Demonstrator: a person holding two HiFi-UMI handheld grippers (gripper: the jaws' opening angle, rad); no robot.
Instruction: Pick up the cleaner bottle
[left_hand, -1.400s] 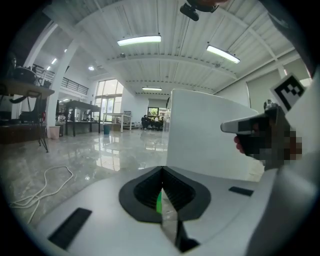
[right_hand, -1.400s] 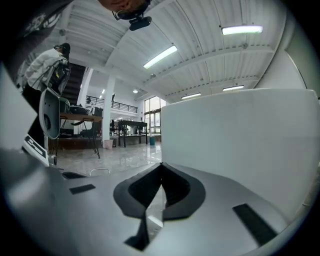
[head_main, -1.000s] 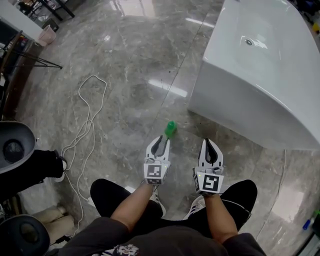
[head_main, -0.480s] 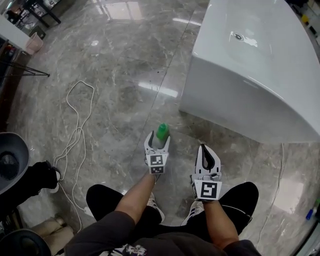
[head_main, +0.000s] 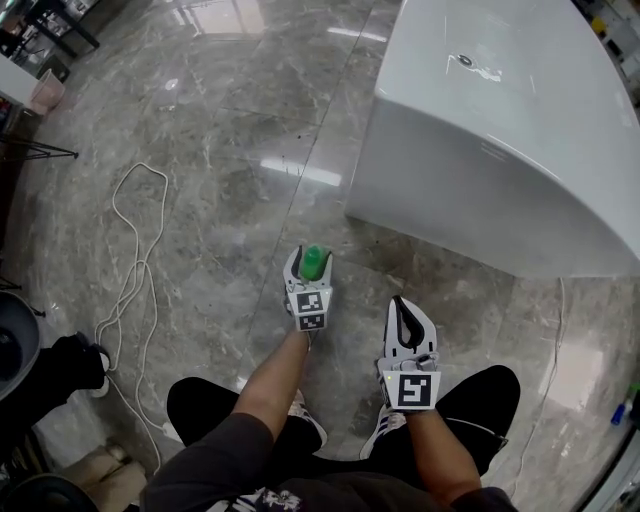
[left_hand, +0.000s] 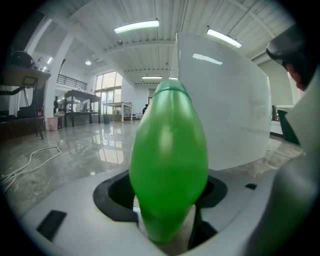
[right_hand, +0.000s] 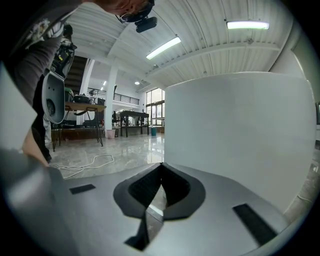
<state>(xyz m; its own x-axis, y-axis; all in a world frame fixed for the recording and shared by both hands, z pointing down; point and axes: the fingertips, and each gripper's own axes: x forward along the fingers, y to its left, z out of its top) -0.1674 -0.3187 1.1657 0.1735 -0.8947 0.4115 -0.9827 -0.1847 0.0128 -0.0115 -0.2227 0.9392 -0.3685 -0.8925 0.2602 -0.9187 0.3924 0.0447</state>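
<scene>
**Desk:** How are the grippers seen?

**Caption:** The left gripper (head_main: 309, 270) is held low over the floor with its jaws spread wide. The green cleaner bottle (left_hand: 169, 160) is framed between them, and a dark gap is seen beside its lower right flank, so no squeeze is shown. The right gripper (head_main: 403, 310) is carried just beside and behind it, its jaws pressed together with nothing between them.

**Desk:** And where is the bottle placed?

**Caption:** It is stood upright on the floor, just in front of the person's knees, with its cap seen between the left jaw tips in the head view. What is inside cannot be told.

**Desk:** What is seen of the room?

**Caption:** A polished grey marble floor (head_main: 220, 150) is spread across the hall, with ceiling lights mirrored in it. A large white tub (head_main: 500, 150) is set near the bottle, to the right. A white cable (head_main: 130, 260) is looped over the floor well to the left. Tables are seen far back in the gripper views.
</scene>
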